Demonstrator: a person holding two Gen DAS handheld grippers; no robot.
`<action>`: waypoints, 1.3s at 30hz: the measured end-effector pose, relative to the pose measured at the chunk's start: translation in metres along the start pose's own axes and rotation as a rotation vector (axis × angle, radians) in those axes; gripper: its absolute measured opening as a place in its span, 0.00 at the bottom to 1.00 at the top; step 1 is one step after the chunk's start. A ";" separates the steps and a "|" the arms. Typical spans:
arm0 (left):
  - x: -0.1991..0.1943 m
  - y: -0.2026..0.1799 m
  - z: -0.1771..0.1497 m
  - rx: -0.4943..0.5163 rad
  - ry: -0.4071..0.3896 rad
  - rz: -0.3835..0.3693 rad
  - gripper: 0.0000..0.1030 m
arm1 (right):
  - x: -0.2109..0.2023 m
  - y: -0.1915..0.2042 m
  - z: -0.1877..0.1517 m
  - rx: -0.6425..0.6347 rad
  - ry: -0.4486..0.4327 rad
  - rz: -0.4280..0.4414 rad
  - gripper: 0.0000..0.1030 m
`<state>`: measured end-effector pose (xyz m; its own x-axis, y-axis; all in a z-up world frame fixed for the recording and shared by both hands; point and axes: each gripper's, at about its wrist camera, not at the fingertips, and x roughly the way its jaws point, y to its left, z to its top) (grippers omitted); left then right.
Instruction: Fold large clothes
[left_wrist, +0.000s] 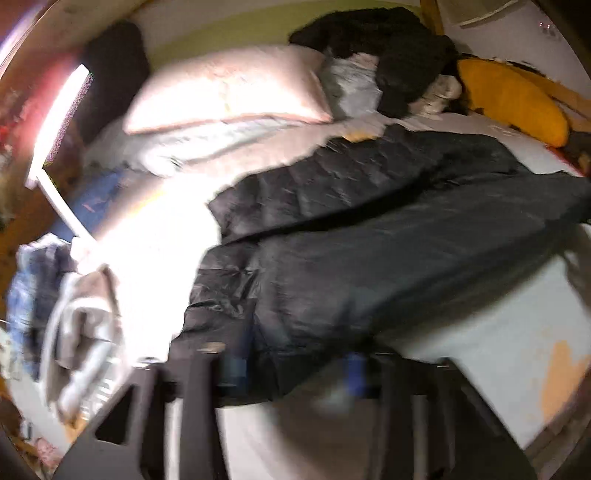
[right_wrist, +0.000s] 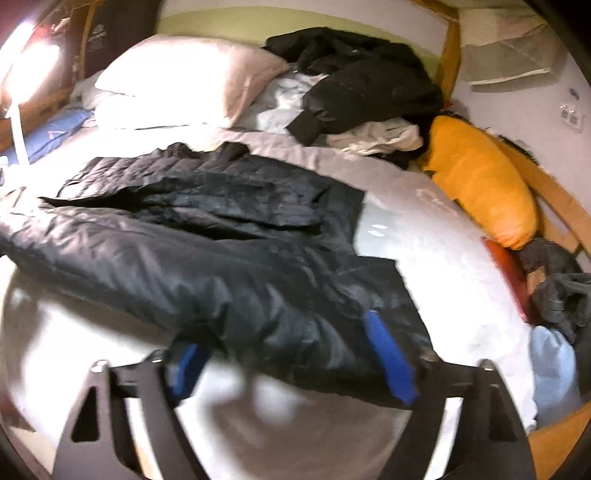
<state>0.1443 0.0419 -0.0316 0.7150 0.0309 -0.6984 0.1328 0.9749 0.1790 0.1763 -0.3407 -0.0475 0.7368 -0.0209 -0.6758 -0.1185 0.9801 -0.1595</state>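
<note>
I am pinching the near hem of the black puffer jacket (right_wrist: 207, 236) in my right gripper (right_wrist: 291, 354) and, seemingly (blurred), my left gripper (left_wrist: 291, 369), to fold it toward the pillow (right_wrist: 184, 77) beyond.

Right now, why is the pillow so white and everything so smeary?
Left wrist view: a lamp at the left washes out the pink pillow, and motion blur smears the black puffer jacket. Right wrist view: the same glare on the pillow, blurred blue finger pads, and fisheye bending of the bed's wooden frame.
</note>
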 end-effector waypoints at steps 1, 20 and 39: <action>0.000 -0.001 0.000 -0.003 0.005 -0.006 0.28 | 0.000 0.003 -0.001 -0.009 -0.006 0.014 0.45; -0.078 0.011 -0.020 -0.048 0.029 -0.090 0.24 | -0.077 0.018 -0.020 -0.061 -0.037 0.168 0.11; 0.059 0.033 0.133 -0.029 0.021 0.049 0.24 | 0.047 -0.002 0.113 0.032 -0.107 0.035 0.12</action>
<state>0.2820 0.0469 0.0257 0.7054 0.0834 -0.7039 0.0773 0.9781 0.1934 0.2860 -0.3209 0.0025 0.7999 0.0333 -0.5992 -0.1255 0.9857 -0.1128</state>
